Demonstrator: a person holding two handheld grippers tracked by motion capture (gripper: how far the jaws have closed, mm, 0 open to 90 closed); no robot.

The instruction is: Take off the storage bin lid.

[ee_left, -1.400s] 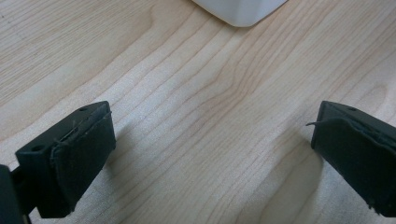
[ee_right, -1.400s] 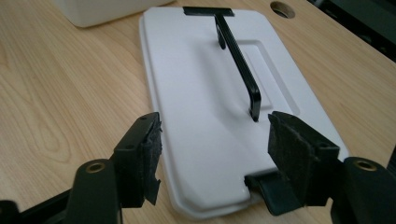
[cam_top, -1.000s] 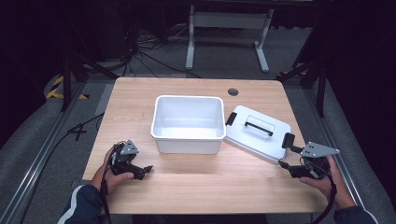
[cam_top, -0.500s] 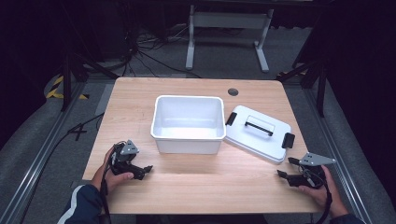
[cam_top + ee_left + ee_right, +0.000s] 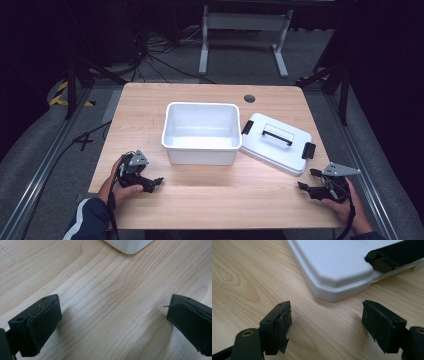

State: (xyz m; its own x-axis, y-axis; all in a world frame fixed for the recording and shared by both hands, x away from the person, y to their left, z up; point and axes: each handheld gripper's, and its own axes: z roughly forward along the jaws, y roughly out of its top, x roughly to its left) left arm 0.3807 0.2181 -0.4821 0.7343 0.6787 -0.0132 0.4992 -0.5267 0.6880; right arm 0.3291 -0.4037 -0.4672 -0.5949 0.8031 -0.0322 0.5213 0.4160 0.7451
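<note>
White lid (image 5: 277, 142) flat on the wooden table (image 5: 210, 200), touching the right side of the open white tub (image 5: 201, 132), black handle on top and black clips at two ends. Right gripper (image 5: 306, 181) low near the lid's near corner, jaws wide apart and just been opening, nothing but bare wood between. Left gripper (image 5: 156, 182) near the tub's front-left corner, jaws likewise apart, probably resting on the tabletop, though contact unclear.

Left claw (image 5: 150, 182) held low in the left hand (image 5: 117, 187), jaws wide apart, nothing between them. Right claw (image 5: 306, 186) in the right hand (image 5: 342, 202), jaws just been opening, gap empty.
</note>
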